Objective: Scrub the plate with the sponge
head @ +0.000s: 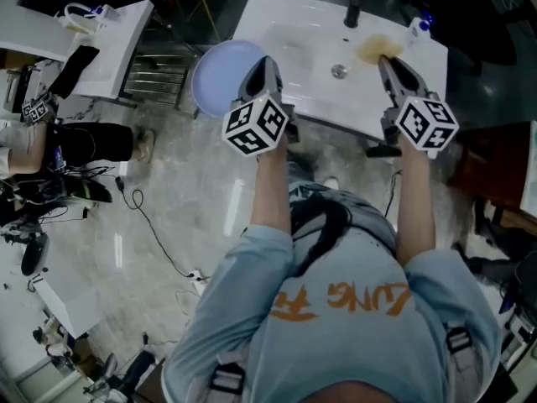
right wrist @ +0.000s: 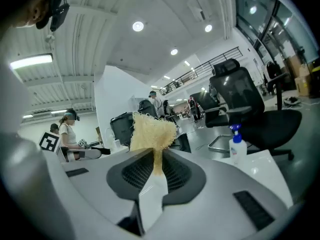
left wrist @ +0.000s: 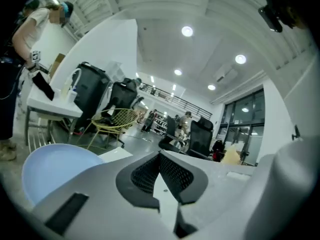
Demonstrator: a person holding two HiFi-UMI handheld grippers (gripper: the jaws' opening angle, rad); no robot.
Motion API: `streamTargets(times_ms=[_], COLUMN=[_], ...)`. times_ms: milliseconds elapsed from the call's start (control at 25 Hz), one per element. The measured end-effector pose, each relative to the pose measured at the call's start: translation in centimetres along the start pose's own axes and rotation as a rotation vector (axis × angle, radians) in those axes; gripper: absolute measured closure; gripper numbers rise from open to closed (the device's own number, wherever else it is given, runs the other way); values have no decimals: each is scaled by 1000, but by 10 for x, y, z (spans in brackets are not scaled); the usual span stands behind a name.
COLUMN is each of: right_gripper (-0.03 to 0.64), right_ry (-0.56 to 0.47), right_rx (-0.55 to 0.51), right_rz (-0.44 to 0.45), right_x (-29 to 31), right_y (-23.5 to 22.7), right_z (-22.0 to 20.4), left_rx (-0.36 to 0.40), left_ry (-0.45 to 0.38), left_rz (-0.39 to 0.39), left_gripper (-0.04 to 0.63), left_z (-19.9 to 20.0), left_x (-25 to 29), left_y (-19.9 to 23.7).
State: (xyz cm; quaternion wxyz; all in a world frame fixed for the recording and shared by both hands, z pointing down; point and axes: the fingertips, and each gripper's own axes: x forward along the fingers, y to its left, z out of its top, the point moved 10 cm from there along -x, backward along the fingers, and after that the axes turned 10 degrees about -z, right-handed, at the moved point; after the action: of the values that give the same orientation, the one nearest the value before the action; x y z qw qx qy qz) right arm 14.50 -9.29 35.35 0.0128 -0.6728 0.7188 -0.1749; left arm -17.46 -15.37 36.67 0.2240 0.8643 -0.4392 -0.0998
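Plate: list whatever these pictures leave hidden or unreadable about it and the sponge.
Plate: head view, right rim hidden behind the left gripper; left gripper view, that gripper's body covers its near side, so what supports it cannot be told.
Sponge: head view, only a blurred tan patch past the right gripper; right gripper view, its lower part is out of sight between the jaws.

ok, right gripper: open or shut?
The right gripper is shut on the sponge: its jaws pinch the sponge's lower edge, and the rest fans out above them.
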Motion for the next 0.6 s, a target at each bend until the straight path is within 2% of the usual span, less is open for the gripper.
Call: streamTargets(times_ms=[120, 240, 360, 480, 600], right_gripper=[563, 563, 561, 561, 563], right_ry=[-75, -126, -129, -147, -161], right_rx=[-46, -80, -122, -166, -245], right_rz=[-81, -162, -238, -306, -321], right_x=[-12, -25, -28, -41, -48], right_y=[-20, -44, -71, -69, -68], right_z=[30, 49, 57, 78, 83], left_rx=[76, 155, 224, 263, 338], left_ry=[4, 0, -8, -36, -40], left_rz=[-110, -173, -179, -166, -220], left_gripper=[592, 592, 592, 592, 592], left_z=[5, 4, -5, 1, -11], left_x=[37, 64, 95, 105, 113], left_y=[-44, -86, -121, -154, -182])
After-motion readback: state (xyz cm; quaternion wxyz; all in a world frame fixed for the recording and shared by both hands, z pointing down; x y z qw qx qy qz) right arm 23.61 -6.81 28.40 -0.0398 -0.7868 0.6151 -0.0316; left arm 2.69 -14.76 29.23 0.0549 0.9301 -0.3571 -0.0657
